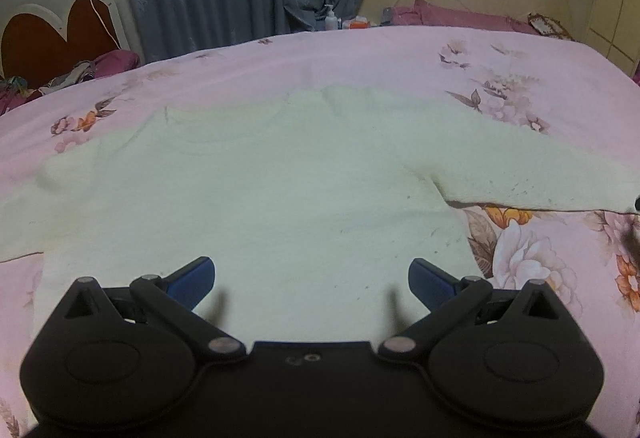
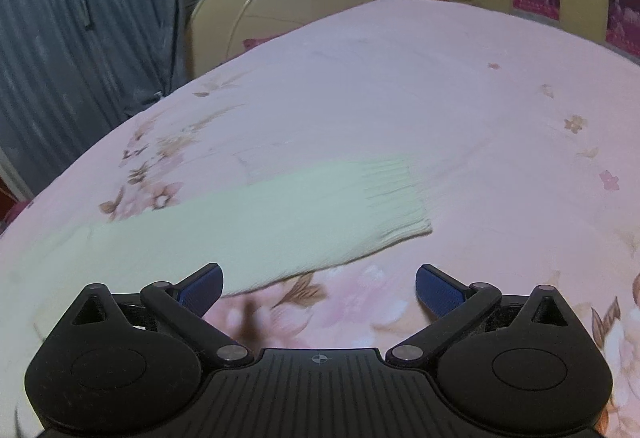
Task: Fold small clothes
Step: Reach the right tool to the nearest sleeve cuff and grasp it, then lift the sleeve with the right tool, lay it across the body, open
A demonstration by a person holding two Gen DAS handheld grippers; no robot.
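On the floral pink bedsheet (image 1: pixel 360 50), a fuzzy cream sweater (image 1: pixel 260 178) lies flat, hem hidden behind the left gripper (image 1: pixel 311 280); ribbed sleeve cuff (image 2: pixel 394 198) ahead of the right gripper (image 2: pixel 319 288); both jaws apart, empty.

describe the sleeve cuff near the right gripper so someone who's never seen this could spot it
Start at the pink floral bedspread covering the bed. A pale cream sweater lies flat on it, one sleeve stretched out sideways. The cuff is that sleeve's ribbed end, the only ridged patch on otherwise smooth knit.
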